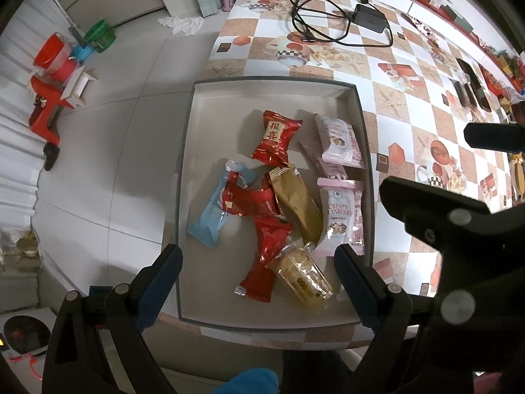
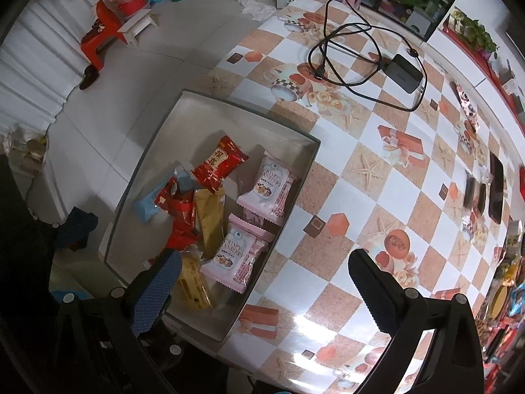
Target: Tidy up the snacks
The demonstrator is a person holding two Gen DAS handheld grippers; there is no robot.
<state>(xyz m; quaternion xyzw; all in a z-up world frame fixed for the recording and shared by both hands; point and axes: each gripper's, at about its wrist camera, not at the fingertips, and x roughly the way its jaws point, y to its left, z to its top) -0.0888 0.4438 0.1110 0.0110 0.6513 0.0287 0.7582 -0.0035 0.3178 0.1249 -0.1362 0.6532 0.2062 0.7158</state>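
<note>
Over the box [image 1: 187, 164], which sits at the table's [image 1: 393, 98] near-left corner, both grippers hang with jaws wide apart and nothing between them. The left gripper [image 1: 259, 272] straddles the box's near end; the right gripper [image 2: 265, 279] hovers at the box's right wall, one finger over the packets, the other over the tablecloth.

My guess is that a packet has just gone in and the next fetch is due. More snacks [image 2: 505, 282] lie well to the right of the box at the table's edge, so the right gripper seems best placed to reach them. Grip a packet across its flat middle, not its crimped end, and lower it onto the bare floor at the box's far end so the pile stays level.

Counted inside the box: two clear pink packets [image 1: 343, 220], with what may be a third peeking between them; three red ones [image 1: 272, 138]; one gold [image 1: 298, 207]; one blue [image 1: 210, 216]; one clear-wrapped yellow [image 1: 303, 274] nearest the left gripper. Beyond the box lies a charger [image 1: 370, 18] with its coiled cable.
</note>
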